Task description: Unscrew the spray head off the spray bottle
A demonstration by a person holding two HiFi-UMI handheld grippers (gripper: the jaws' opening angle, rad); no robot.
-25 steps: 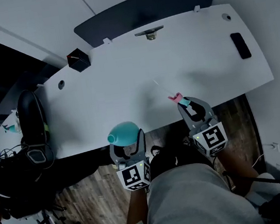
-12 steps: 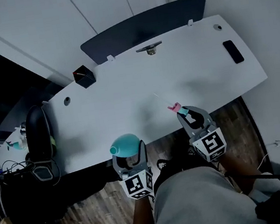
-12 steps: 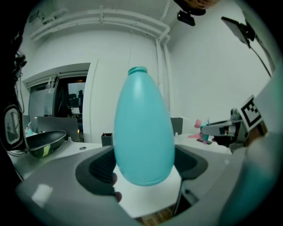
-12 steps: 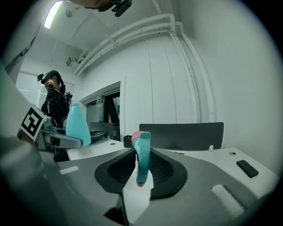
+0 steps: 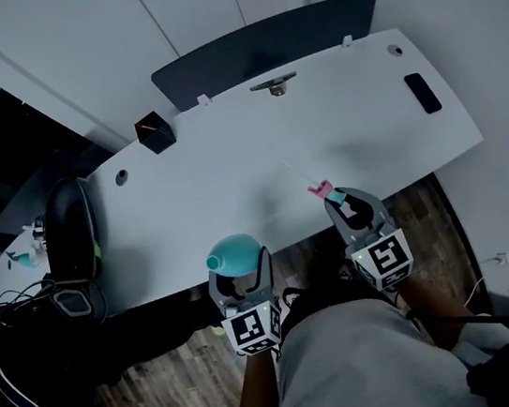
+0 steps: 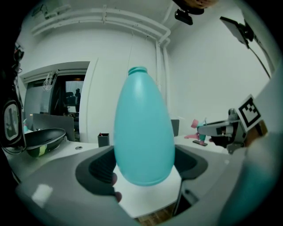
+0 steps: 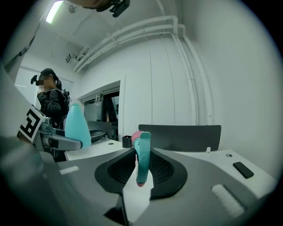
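Teal egg-shaped plastic spray bottle [image 6: 143, 132], judged light and slick, is clasped low on its body by wide-set fingers of the left gripper [image 5: 239, 268]; pink-and-teal spray head [image 7: 142, 150] is pinched by near-closed fingers of the right gripper [image 5: 344, 201].

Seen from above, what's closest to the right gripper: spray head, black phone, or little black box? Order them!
1. The spray head, held in its jaws.
2. The black phone, table's right end.
3. The little black box, back left.
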